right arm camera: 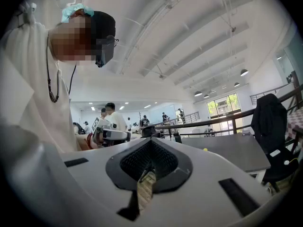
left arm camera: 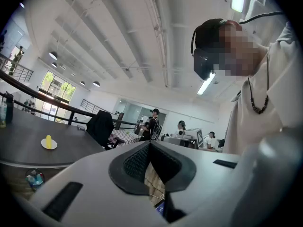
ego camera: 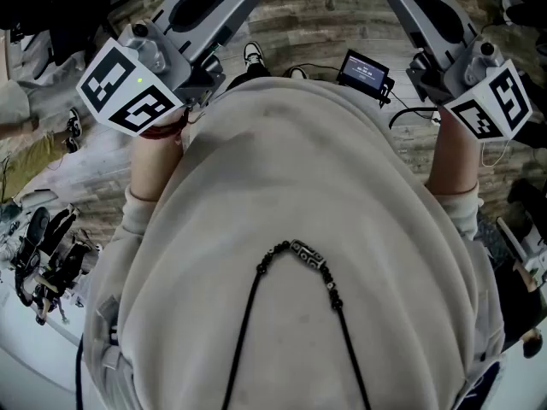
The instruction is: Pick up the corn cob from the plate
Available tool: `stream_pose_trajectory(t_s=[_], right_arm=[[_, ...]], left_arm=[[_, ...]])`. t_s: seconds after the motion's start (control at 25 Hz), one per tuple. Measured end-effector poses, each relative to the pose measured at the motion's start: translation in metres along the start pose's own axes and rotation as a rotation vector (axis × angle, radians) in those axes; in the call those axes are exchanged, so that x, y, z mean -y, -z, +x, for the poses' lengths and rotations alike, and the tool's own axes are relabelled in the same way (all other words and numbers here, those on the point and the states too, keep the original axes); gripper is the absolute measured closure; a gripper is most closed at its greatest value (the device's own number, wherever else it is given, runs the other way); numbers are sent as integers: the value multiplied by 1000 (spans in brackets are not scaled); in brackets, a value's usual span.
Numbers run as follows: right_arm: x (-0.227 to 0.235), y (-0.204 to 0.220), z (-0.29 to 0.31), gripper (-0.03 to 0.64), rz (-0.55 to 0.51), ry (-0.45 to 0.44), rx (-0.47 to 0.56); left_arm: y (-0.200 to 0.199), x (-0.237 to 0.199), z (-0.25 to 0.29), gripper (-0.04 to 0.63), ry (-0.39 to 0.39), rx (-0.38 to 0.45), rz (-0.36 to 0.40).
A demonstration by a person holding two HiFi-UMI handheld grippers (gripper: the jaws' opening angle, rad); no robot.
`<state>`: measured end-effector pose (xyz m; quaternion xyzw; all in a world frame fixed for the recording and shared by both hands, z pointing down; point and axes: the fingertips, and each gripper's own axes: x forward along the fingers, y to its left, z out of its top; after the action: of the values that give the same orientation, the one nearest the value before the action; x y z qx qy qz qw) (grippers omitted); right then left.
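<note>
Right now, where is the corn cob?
In the left gripper view the corn cob stands on a white plate on the dark table, at the far left of the picture. The head view does not show it.

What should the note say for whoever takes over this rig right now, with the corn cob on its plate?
The left claw is shut and empty, held in the air away from the table.
The right claw is shut and empty too.
The yellow corn cob appears to stand upright on the small white round plate, far off on the dark grey table.
Done: nothing, the cob is untouched.
Left: go to the table, open a claw, close it on the cob, lift it off the plate.
</note>
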<state>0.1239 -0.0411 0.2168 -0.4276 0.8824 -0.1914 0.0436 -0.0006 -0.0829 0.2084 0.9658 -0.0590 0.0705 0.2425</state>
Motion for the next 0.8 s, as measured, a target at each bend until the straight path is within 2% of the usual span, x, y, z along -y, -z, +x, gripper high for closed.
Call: stream_pose_trajectory(t_s=[0.36, 0.8], right_arm=[[-6, 5, 2, 603, -15, -24, -30], [-5, 3, -8, 603, 11, -41, 1]], left_arm=[[0, 8, 15, 595, 13, -20, 19], [5, 23, 35, 594, 32, -33, 19]])
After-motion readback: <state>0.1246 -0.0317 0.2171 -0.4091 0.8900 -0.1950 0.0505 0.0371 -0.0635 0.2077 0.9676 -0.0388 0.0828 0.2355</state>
